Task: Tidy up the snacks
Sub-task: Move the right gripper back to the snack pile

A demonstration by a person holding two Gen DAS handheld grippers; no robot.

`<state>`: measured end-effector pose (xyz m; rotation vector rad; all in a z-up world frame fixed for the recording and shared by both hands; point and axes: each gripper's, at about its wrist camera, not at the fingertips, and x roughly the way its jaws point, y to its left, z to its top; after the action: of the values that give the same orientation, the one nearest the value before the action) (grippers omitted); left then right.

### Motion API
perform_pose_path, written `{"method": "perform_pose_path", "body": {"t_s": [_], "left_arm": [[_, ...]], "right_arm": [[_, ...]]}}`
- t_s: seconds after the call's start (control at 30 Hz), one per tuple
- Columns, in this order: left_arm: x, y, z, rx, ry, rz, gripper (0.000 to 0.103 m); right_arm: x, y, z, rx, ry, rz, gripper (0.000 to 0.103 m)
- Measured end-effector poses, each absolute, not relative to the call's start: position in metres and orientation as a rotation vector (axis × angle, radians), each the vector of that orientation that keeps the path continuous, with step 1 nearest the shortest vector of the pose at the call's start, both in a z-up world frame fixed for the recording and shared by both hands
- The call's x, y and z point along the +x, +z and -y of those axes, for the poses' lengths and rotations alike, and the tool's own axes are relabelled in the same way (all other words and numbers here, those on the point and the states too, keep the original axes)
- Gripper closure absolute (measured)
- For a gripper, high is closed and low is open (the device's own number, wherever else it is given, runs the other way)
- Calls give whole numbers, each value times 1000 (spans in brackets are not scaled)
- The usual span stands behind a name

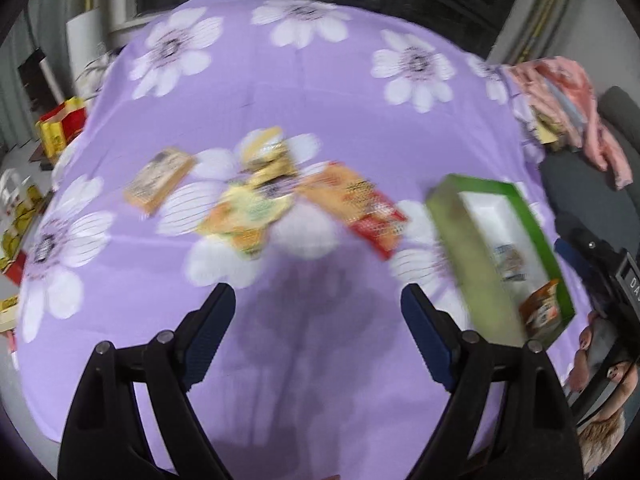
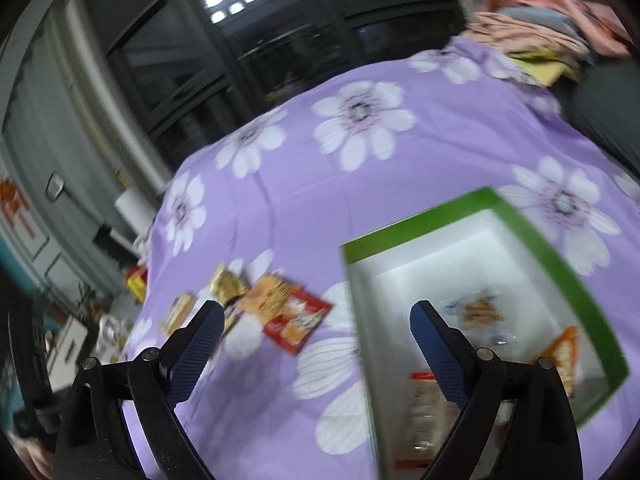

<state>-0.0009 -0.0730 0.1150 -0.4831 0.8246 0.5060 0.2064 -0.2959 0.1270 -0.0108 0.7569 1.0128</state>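
We see both views blurred. In the left wrist view our left hand-held gripper sits at the bottom centre with its jaws spread wide and nothing between them, only the purple flowered cloth of the table below. Loose snacks lie across the middle of the frame: a tan pack at the left, a pile of yellow packs beside it, and a red-and-orange pack to their right, its upper end touching the pile. At the right edge stands a green box, white inside, with two packs lying in it. A hand shows at the lower right. In the right wrist view our right hand-held gripper is likewise spread and empty, low in the frame; its left finger overlaps the cloth near the loose snacks and its right finger overlaps the inside of the box. The box fills the lower right, and we count three packs in it: a pale one in the middle, an orange one at the right wall, and a red-topped one at the bottom. Folded pink cloth lies at the upper right.
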Motion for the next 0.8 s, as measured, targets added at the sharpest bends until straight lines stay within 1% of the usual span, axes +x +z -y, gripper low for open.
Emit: {"method": "perform_pose_path", "body": {"t_s": [0.07,0.2,0.3,0.4,0.47,0.63,0.8], "left_arm": [[-16,111,61,-490,547,-826,18],[-43,99,32,-567,589,-766,18],[-53,96,12,-624,637,-781,18],[-68,101,-10,-668,684,-730,18],[-77,101,-23,-706,709,-720,18],[-105,100,-49,-816,783,-687,18],[-118,99,-65,-859,811,-672,18]], "right_arm": [[196,120,283,-64,1044,-763,9],[182,101,255,-149,1071,-829,9],[176,85,231,-170,1073,-928,9],[172,76,199,-176,1059,-1026,9],[167,74,174,-188,1067,-1060,9],[151,73,91,-264,1097,-1061,9],[147,55,2,-339,1061,-1069,9]]}}
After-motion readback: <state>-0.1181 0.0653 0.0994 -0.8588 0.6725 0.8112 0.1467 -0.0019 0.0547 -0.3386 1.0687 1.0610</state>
